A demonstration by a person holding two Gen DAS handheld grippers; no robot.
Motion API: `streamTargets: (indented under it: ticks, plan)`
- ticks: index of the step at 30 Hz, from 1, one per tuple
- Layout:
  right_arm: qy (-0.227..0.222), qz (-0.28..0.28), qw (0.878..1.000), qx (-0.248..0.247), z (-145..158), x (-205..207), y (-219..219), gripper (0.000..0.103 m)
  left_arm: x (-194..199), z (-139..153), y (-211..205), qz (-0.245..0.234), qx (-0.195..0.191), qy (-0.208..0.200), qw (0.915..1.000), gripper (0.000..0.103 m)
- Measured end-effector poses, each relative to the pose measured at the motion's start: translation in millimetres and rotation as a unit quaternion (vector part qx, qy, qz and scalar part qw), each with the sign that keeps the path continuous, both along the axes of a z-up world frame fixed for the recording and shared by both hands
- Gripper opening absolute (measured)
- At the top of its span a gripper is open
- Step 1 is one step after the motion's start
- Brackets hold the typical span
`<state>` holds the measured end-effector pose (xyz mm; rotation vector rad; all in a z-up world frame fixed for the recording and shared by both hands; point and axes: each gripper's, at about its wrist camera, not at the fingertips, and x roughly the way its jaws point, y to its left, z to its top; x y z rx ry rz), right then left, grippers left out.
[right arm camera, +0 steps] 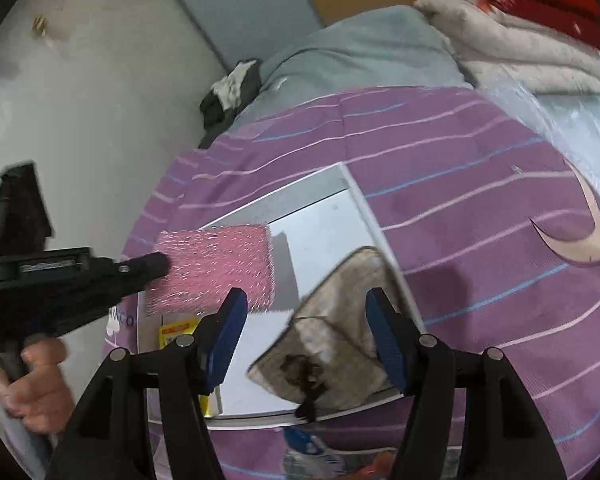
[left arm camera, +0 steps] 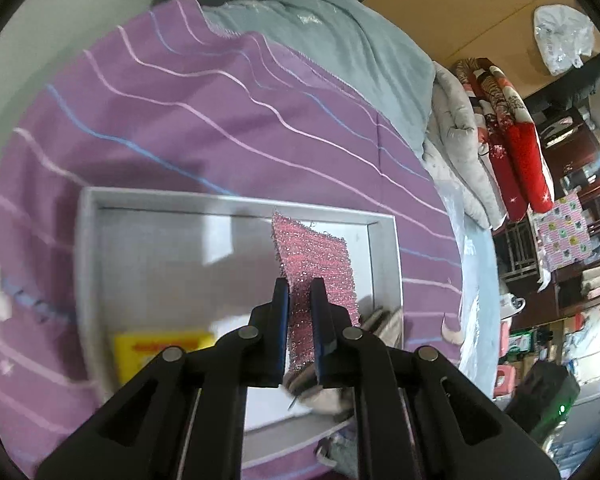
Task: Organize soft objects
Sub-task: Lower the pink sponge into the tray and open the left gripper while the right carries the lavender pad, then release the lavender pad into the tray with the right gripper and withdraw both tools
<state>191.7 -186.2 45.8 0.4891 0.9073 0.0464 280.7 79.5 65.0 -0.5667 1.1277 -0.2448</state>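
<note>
The left gripper [left arm camera: 300,292] has its fingers clenched on a pink glittery scrubbing cloth [left arm camera: 316,264], which hangs over the grey tray [left arm camera: 236,202] lying on the purple striped bedspread [left arm camera: 204,120]. The right gripper [right arm camera: 306,308] has its fingers released, spread wide above a beige stained cloth [right arm camera: 336,332] that lies in the tray's near corner without touching them. A yellow packet [right arm camera: 178,330] and a white sheet [right arm camera: 260,344] also lie in the tray.

The sorting looks partly done: the beige cloth is in, the pink one is yet to be let go.

The pink cloth is loosely knit, fringed at its edges and sparkly; it droops limply. The beige one is flat, rectangular and worn.
</note>
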Motion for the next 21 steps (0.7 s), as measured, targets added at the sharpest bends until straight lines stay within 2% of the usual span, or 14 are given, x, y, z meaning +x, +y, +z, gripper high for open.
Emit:
streamTargets:
  ticks: [4,8,13,14,16,17,18,21]
  plan:
    - [0.012,0.007,1.0,-0.022,-4,-2,-10,0.067,18,-19,-9,0.008,-0.011,0.007,0.9999,0.012]
    - [0.037,0.02,0.998,-0.051,-12,-1,-7,0.068,26,-36,-21,-0.003,-0.013,0.025,0.9996,0.012]
    - [0.024,0.022,0.999,-0.019,-9,-4,-10,0.068,29,-49,-27,0.001,-0.009,0.032,0.9995,0.013]
    - [0.02,0.025,0.999,-0.016,-7,-5,-10,0.068,28,-49,-25,0.004,-0.008,0.033,0.9994,0.017]
    - [0.018,0.028,0.999,-0.017,-6,-6,-7,0.068,23,-41,-22,0.006,0.01,0.031,0.9995,0.033]
    - [0.018,0.031,0.999,-0.02,-6,-6,-6,0.068,21,-36,-20,0.008,0.018,0.023,0.9996,0.048]
    - [0.018,0.035,0.999,-0.021,-6,-7,-3,0.068,17,-30,-19,0.009,0.024,0.011,0.9996,0.055]
    - [0.021,0.049,0.998,-0.022,-5,-9,3,0.068,2,-8,-12,0.012,0.053,-0.012,0.9985,0.056]
